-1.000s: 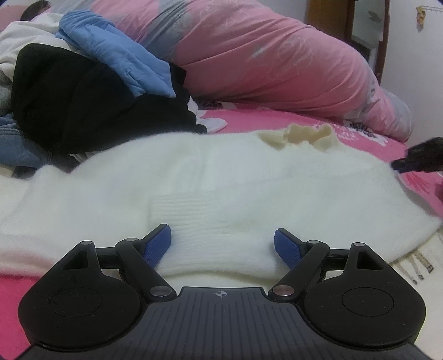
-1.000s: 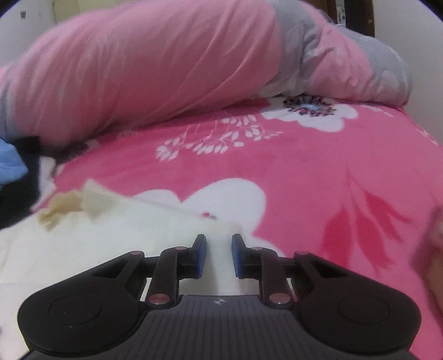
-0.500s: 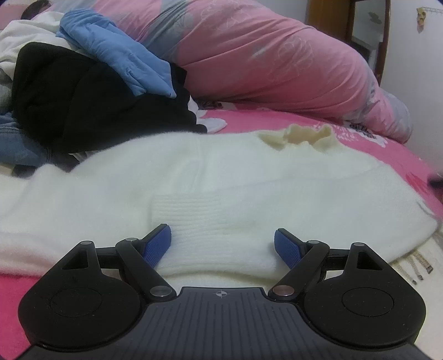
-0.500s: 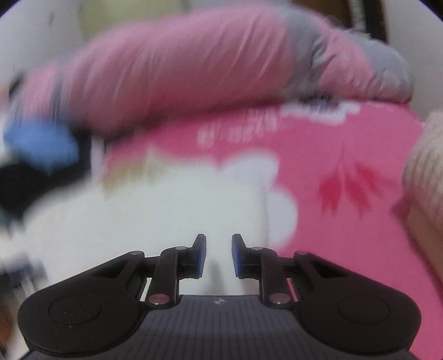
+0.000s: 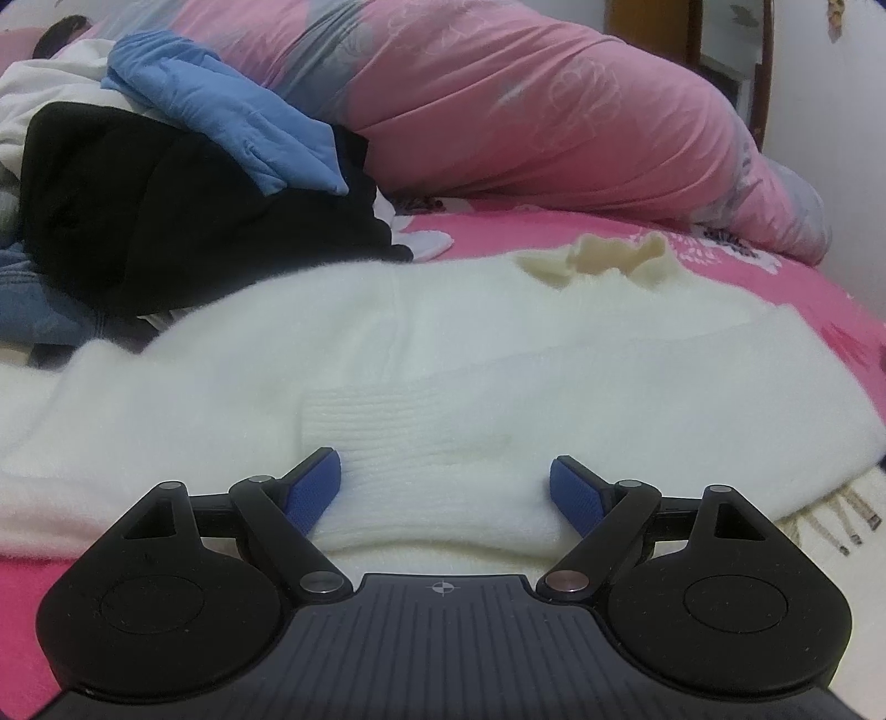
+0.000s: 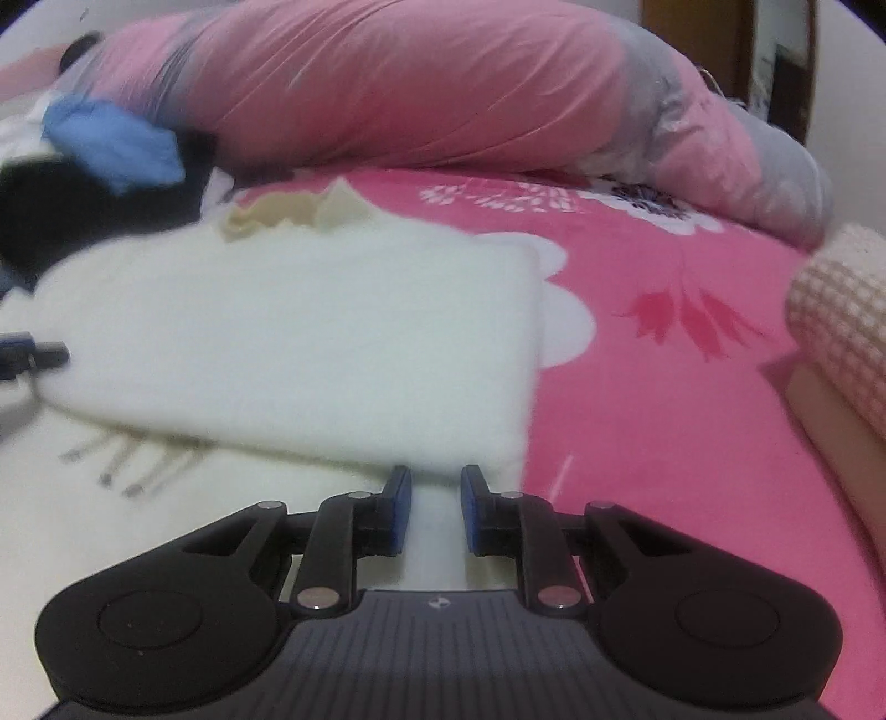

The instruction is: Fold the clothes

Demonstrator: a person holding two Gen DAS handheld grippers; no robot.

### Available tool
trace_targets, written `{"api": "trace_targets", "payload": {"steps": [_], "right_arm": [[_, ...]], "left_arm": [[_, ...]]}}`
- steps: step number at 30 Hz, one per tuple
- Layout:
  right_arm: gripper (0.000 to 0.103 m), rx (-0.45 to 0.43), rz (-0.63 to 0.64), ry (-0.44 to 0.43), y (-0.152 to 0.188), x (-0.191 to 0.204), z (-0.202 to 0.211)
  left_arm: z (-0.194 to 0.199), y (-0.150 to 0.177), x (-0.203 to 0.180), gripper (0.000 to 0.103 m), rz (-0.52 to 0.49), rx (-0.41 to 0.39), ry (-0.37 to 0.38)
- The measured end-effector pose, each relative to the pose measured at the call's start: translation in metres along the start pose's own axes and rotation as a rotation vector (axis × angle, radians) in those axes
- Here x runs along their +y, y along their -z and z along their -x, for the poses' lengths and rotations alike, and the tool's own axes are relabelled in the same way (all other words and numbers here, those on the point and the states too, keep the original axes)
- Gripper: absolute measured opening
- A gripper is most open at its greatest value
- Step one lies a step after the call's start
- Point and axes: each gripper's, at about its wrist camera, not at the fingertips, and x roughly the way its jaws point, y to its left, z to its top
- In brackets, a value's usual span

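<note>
A fluffy white sweater (image 5: 443,354) lies flat on the pink flowered bedspread (image 6: 664,387), collar (image 5: 603,260) at the far side. One sleeve is folded across its body, its ribbed cuff (image 5: 387,426) close in front of my left gripper (image 5: 443,487). That gripper is open, blue pads either side of the sweater's near hem. In the right wrist view the sweater (image 6: 288,343) fills the left half. My right gripper (image 6: 434,507) hangs at its near right corner, jaws narrowly apart with white fabric showing between them; no grip is visible. The left gripper's tip (image 6: 33,354) shows at the left edge.
A pile of black, blue and white clothes (image 5: 166,183) lies at the far left. A rolled pink and grey quilt (image 5: 554,111) runs along the back of the bed. A cream knitted sleeve (image 6: 841,332) is at the right edge. A wooden frame (image 5: 686,33) stands behind.
My right gripper has swung back and left, from the sweater's far right edge to its near right corner. My left gripper has stayed still and open.
</note>
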Motion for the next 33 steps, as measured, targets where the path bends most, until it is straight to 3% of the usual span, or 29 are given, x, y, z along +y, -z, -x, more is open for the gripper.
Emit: {"api": "trace_targets", "payload": {"steps": [5,8,11,14,20,22,25,28,31,33], "right_arm": [[0.021,-0.089,-0.152,-0.048,-0.007,-0.021,0.066],[0.021,-0.07,-0.057,-0.1,0.001,0.001,0.076],[0.021,-0.004,0.039,-0.16,0.014,0.027,0.053],[0.019,0.037,0.186,-0.141,0.039,0.034,0.041],[0.02,0.071,0.037,-0.01,0.061,-0.034,0.101],[0.02,0.036,0.016,-0.027,0.056,-0.03,0.113],[0.02,-0.022,0.041,-0.135,0.046,0.009,0.11],[0.019,0.021,0.111,-0.185,0.054,0.041,0.091],[0.019,0.064,0.107,-0.103,0.088,0.022,0.095],[0.017,0.05,-0.023,-0.095,0.106,-0.015,0.123]], "left_arm": [[0.005,-0.004,0.004,0.086,0.017,0.006,0.02],[0.024,-0.009,0.009,0.089,0.065,-0.005,0.022],[0.056,-0.006,0.008,0.091,0.097,-0.011,0.077],[0.086,0.009,0.0,0.093,0.033,0.023,0.105],[0.133,0.039,-0.001,0.093,-0.075,-0.013,0.062],[0.143,0.04,-0.006,0.093,-0.083,-0.021,0.095],[0.144,0.041,-0.027,0.094,-0.121,0.026,0.154],[0.143,0.059,-0.048,0.093,-0.214,0.108,0.201],[0.15,0.086,-0.042,0.094,-0.222,0.175,0.205],[0.168,0.1,-0.023,0.094,-0.196,0.151,0.23]]}}
